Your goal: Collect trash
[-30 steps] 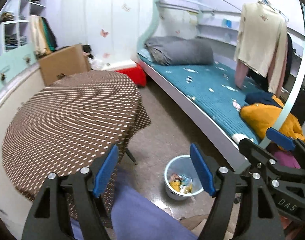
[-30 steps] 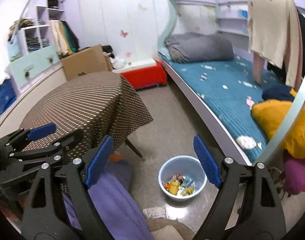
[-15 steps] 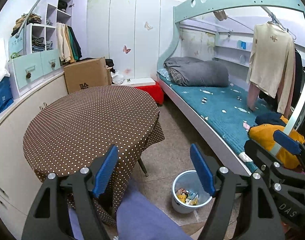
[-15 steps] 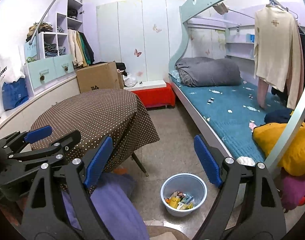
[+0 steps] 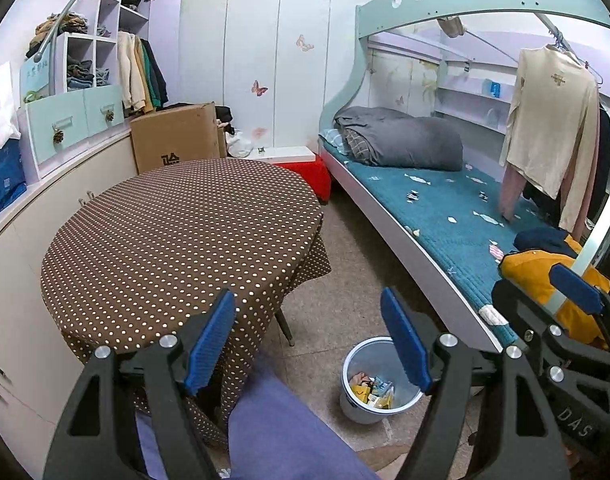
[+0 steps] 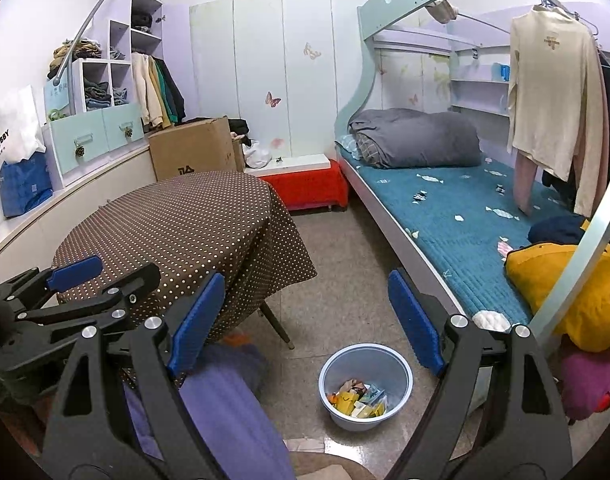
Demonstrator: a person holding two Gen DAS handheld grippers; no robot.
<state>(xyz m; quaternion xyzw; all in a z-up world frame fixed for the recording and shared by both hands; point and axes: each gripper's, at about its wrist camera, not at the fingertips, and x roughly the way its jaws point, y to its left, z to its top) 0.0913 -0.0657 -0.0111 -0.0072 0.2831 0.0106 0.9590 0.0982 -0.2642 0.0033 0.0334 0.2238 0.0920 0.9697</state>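
Trash bin (image 6: 365, 384) upright, mouth upward

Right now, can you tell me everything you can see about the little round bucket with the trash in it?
The small round pale grey-blue plastic trash bucket stands upright on the speckled tile floor, between the table draped in a brown polka-dot cloth and the white-framed bed with the teal cover. It is open-topped, with no lid, and tapers slightly toward its base. At the bottom lies a jumble of colourful crumpled wrappers and paper scraps, yellow, orange, white and teal. Nothing touches it but the floor; no gripper reaches it.
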